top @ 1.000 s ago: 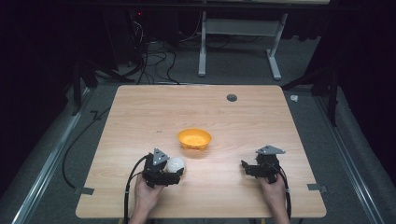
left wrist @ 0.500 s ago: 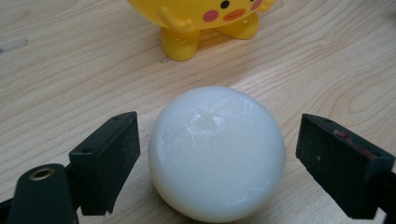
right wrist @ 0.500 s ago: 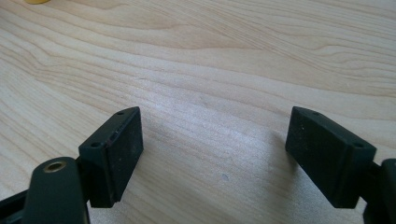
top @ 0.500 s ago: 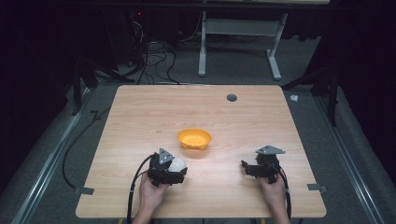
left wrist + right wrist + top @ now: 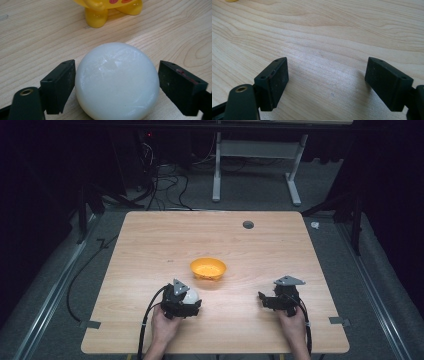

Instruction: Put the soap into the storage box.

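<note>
We have the ball centred between the left gripper's spread jaws (right gripper gapes empty), bowl just beyond.

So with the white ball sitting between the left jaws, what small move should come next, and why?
Probably close the left hand-held gripper on the smooth white ball. The ball rests on the wooden table between its open jaws, with a thin gap showing on each side, so nothing grips it yet. The yellow bowl waits just beyond.

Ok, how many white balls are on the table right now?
1. The white ball sits near the table's front edge, between the open jaws of the left gripper, just in front of the yellow bowl.
</note>
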